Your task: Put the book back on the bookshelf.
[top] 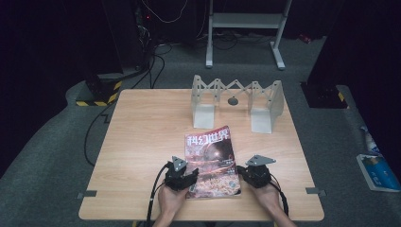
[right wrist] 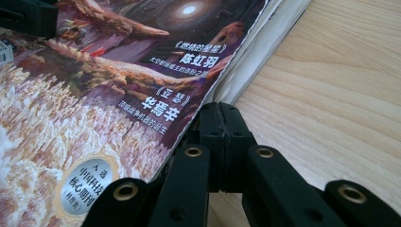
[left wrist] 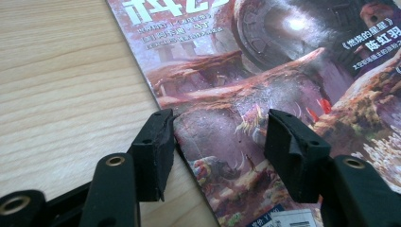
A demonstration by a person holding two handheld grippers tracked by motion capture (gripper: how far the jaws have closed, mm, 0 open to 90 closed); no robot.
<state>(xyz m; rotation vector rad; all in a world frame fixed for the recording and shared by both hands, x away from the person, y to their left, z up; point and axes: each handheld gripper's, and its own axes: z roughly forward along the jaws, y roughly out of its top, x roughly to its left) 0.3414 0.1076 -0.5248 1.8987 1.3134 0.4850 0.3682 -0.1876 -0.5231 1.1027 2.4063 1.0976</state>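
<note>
While left gripper (left wrist: 217, 142) gapes, right gripper (right wrist: 221, 113) nips magazine (top: 211, 161) edge

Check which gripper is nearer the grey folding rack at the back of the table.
Left, slightly. The left gripper sits at the magazine's left edge, roughly below the rack's left leg. The right gripper sits at the magazine's right edge, about as far forward.

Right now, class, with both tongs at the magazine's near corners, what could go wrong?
1. The right tongs are shut at the magazine page edge; whether they pinch the cover is unclear, so it might crease or tear.
2. The left tongs stand open over the spine edge; the magazine could slide on the table.
</note>
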